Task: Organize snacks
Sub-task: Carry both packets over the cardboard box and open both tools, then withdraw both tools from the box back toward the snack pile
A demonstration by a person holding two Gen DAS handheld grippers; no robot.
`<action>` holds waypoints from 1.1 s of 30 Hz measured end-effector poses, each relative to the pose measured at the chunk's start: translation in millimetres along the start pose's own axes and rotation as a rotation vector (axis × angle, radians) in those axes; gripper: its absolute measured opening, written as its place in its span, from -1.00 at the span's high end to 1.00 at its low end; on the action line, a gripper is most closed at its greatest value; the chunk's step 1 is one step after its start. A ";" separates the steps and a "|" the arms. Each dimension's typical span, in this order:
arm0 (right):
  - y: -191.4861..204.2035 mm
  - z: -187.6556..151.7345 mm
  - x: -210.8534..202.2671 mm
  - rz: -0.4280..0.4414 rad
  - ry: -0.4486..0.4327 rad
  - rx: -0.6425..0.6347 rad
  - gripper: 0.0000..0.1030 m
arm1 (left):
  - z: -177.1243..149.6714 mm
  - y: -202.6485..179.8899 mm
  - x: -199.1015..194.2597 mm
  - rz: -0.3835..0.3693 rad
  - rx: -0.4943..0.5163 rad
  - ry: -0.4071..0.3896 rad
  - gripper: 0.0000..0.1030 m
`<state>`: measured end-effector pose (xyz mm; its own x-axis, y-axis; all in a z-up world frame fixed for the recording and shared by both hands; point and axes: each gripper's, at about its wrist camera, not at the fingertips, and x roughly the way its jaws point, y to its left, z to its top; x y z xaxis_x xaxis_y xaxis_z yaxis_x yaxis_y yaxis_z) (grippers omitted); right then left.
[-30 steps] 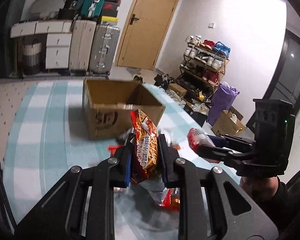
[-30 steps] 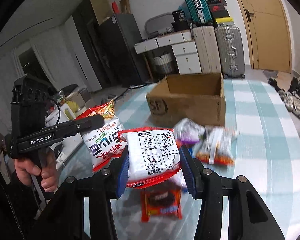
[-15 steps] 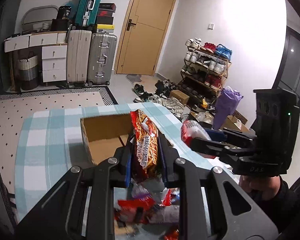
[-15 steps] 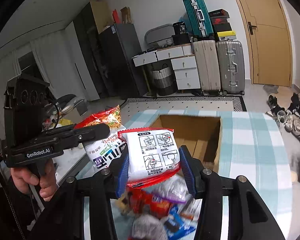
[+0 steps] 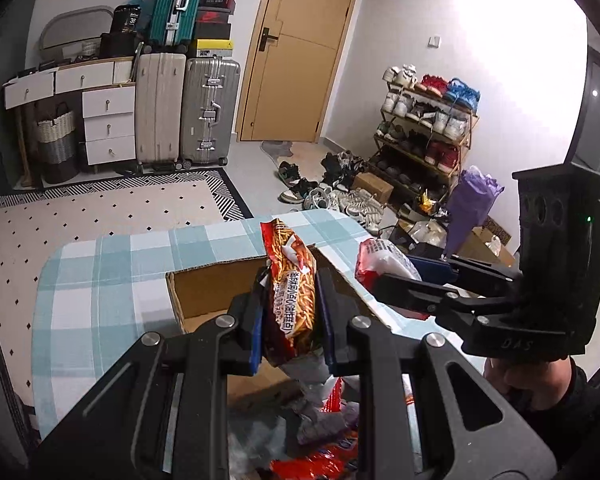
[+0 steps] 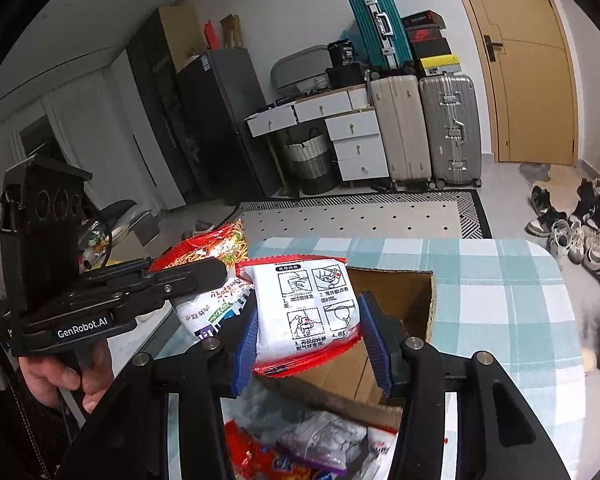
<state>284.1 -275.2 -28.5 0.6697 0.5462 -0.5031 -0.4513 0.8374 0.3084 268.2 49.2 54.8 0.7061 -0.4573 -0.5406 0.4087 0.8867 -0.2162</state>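
Note:
My left gripper (image 5: pixel 290 316) is shut on an orange-red bag of stick snacks (image 5: pixel 290 280), held edge-on above the near wall of an open cardboard box (image 5: pixel 216 292). My right gripper (image 6: pixel 308 336) is shut on a white and red noodle packet (image 6: pixel 308 308), which hangs over the same box (image 6: pixel 396 300). Each view shows the other gripper: the right gripper (image 5: pixel 370 276) with its packet (image 5: pixel 380 254) to the right, the left gripper (image 6: pixel 216 270) with its bag (image 6: pixel 216 248) to the left. Loose snack packets (image 6: pixel 312 444) lie on the checked tablecloth (image 6: pixel 500 292) below both grippers.
The table (image 5: pixel 100 280) ends just beyond the box. Past it are a patterned rug (image 5: pixel 100 208), suitcases (image 5: pixel 184 108), white drawers, a wooden door (image 5: pixel 300 52) and a shoe rack (image 5: pixel 424 128) with shoes on the floor. A person's hand (image 6: pixel 68 380) grips the left handle.
Both grippers have risen and moved forward with their packets, from over the snack pile to above the box. The box now sits low and close; more floor shows beyond the table.

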 end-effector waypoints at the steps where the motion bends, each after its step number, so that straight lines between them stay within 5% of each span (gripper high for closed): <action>1: -2.9 0.2 5.0 -0.001 0.003 0.005 0.07 | 1.2 1.6 8.3 0.007 0.006 0.007 0.63; 17: -42.5 -19.7 79.5 -0.056 0.059 0.041 -0.03 | -12.6 32.0 90.4 0.008 -0.017 0.075 0.60; 19: -44.3 -20.6 79.5 -0.067 0.046 0.040 -0.36 | -14.8 32.4 99.0 0.059 -0.005 0.093 0.50; 21: -48.6 -21.6 76.1 -0.075 0.026 0.055 -0.66 | -16.2 34.7 103.8 0.109 0.002 0.095 -0.08; 24: -52.4 -22.5 66.6 -0.076 0.002 0.061 -0.70 | -16.7 37.9 98.9 0.138 -0.002 0.063 -0.58; 33: -56.8 -26.3 30.2 -0.083 -0.030 0.089 -0.73 | -18.7 24.7 59.9 0.155 0.011 0.018 -0.58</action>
<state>314.4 -306.7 -82.5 0.7205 0.4746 -0.5056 -0.3408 0.8773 0.3378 309.7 44.9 1.9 0.7511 -0.3136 -0.5809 0.3019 0.9457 -0.1202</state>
